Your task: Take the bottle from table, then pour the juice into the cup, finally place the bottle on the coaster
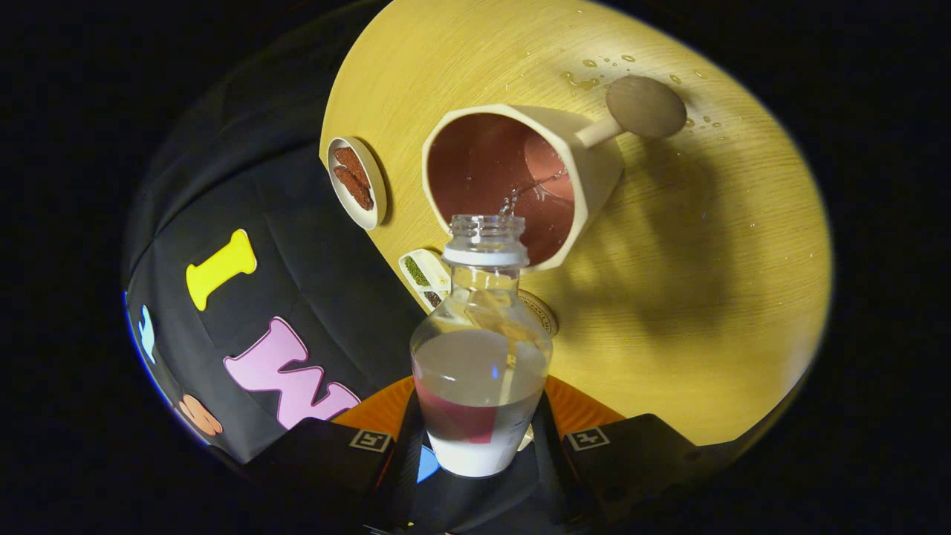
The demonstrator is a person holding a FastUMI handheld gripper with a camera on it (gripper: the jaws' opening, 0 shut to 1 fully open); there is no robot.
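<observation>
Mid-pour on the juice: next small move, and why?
Probably hold the tilt a little longer. The gripper is shut on the bottle, its open mouth at the cup rim, with a thin stream entering the cup. Liquid remains in the bottle, and drops on the table argue against tilting faster.

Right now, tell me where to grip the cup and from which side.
Grip the cup by its outer wall, coming from the flank away from its round-knobbed handle. Its mouth is taking liquid from the bottle that the gripper holds, so leave the rim alone.
</observation>
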